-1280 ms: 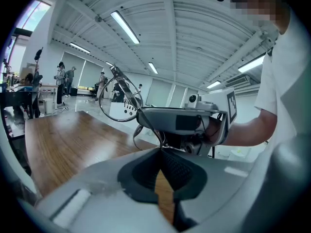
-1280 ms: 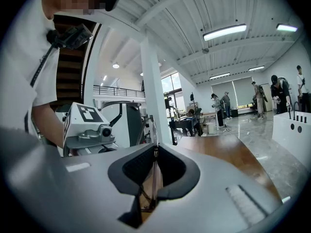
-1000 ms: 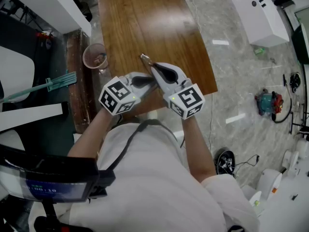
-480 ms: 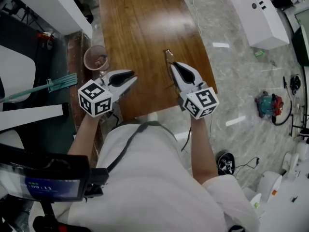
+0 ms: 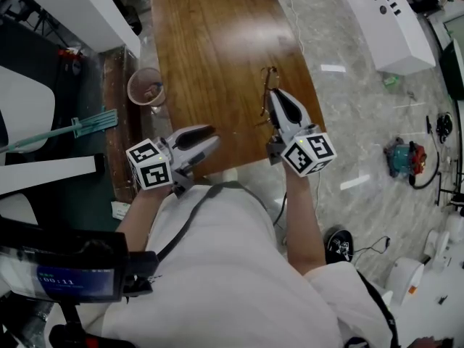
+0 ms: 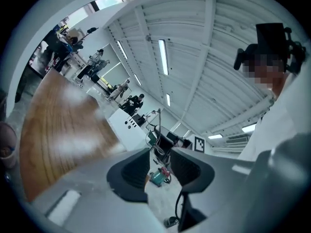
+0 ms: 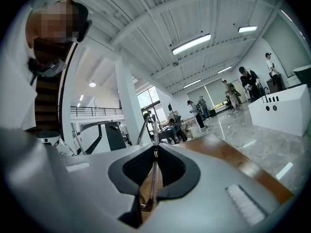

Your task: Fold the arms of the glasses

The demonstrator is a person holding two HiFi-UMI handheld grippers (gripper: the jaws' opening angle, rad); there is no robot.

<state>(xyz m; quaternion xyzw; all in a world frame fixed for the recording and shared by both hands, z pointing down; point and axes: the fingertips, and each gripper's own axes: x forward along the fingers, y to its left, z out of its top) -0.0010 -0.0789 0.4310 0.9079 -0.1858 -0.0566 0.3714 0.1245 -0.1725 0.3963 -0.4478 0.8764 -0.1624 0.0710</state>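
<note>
Thin wire-framed glasses [image 5: 268,85] hang over the wooden table [image 5: 217,35] near its right edge, my right gripper [image 5: 275,94] shut on them. In the right gripper view one slim arm of the glasses [image 7: 153,174] is pinched edge-on between the dark pads of the right gripper [image 7: 155,149], and the frame sticks out past the tips. My left gripper [image 5: 214,136] is at the table's near edge, apart from the glasses. Its jaws have just been opening. In the left gripper view nothing is between the pads of the left gripper [image 6: 159,154].
A pinkish cup [image 5: 145,85] stands beside the table's left edge, with a teal broom [image 5: 83,125] on the floor further left. A white cabinet [image 5: 384,20] is at the upper right. A teal and red machine [image 5: 402,154] and cables lie on the marble floor.
The two grippers, close together on the glasses a second ago, have come apart. The left one let go, opened and drew left towards me. The right one carried the glasses right and further out.
</note>
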